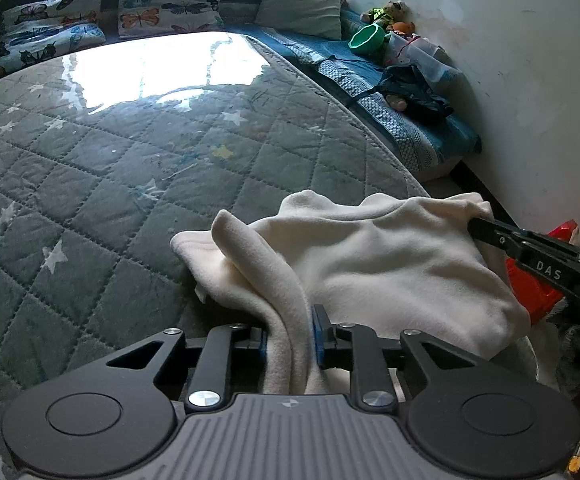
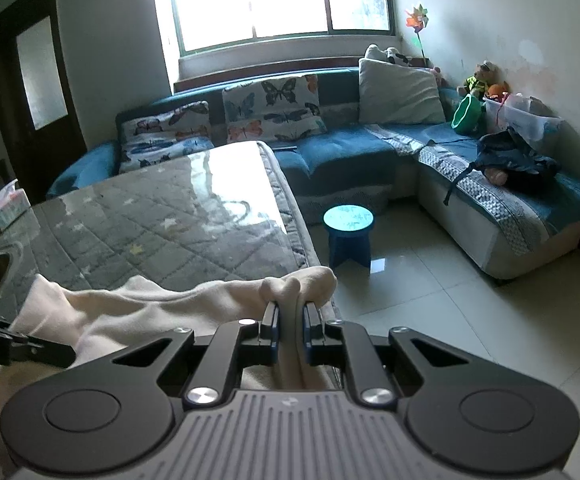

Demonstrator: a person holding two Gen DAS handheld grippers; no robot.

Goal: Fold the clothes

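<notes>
Cream garment (image 1: 373, 264), folds bunched, its near edge hidden behind both grippers' fingers (image 2: 270, 328).

I see my right gripper (image 2: 290, 316) with its jaws clamped on a bunched fold of the cream garment (image 2: 162, 304), which drapes over the near edge of the quilted table (image 2: 170, 220). At far left, what looks like my left gripper (image 2: 30, 350) meets the same cloth.

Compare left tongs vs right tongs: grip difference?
The left tongs hold a thick fold of the cream garment, jaws standing wider. The right tongs pinch a thinner bunch at its edge, jaws nearly together. Both are shut on the same garment above the quilted table.
</notes>
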